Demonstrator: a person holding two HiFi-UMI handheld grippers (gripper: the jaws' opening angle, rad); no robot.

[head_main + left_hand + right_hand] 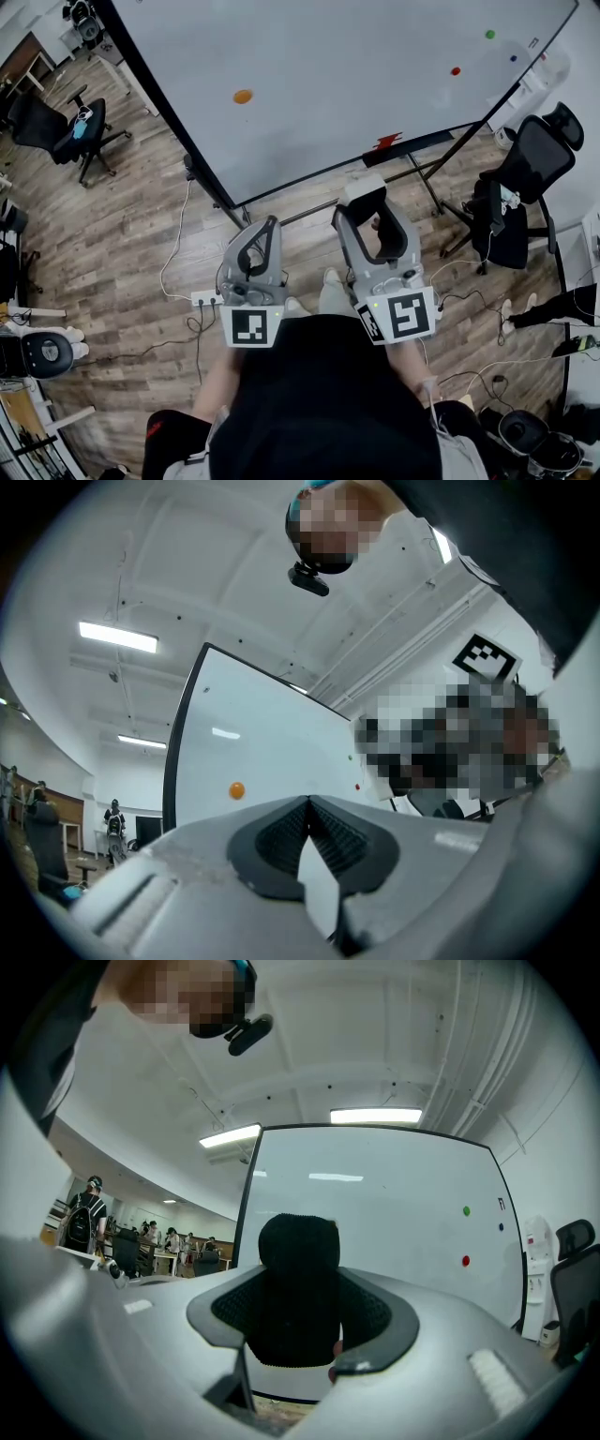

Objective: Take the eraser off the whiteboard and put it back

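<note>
One eraser (298, 1279) is gripped upright between the fingers of the right gripper (373, 217), its long axis running out past the fingertips. It is held apart from the whiteboard (328, 94), which lies straight ahead. The left gripper (267, 231) is clenched on nothing.

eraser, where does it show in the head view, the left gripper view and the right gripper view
Head view: the eraser is near the centre, gripped at the tip of the right claw, just below the whiteboard.
Left gripper view: not in it.
Right gripper view: low centre, a black felt block clamped between the jaws.
Shared landmark: the whiteboard, in all three views.
</note>
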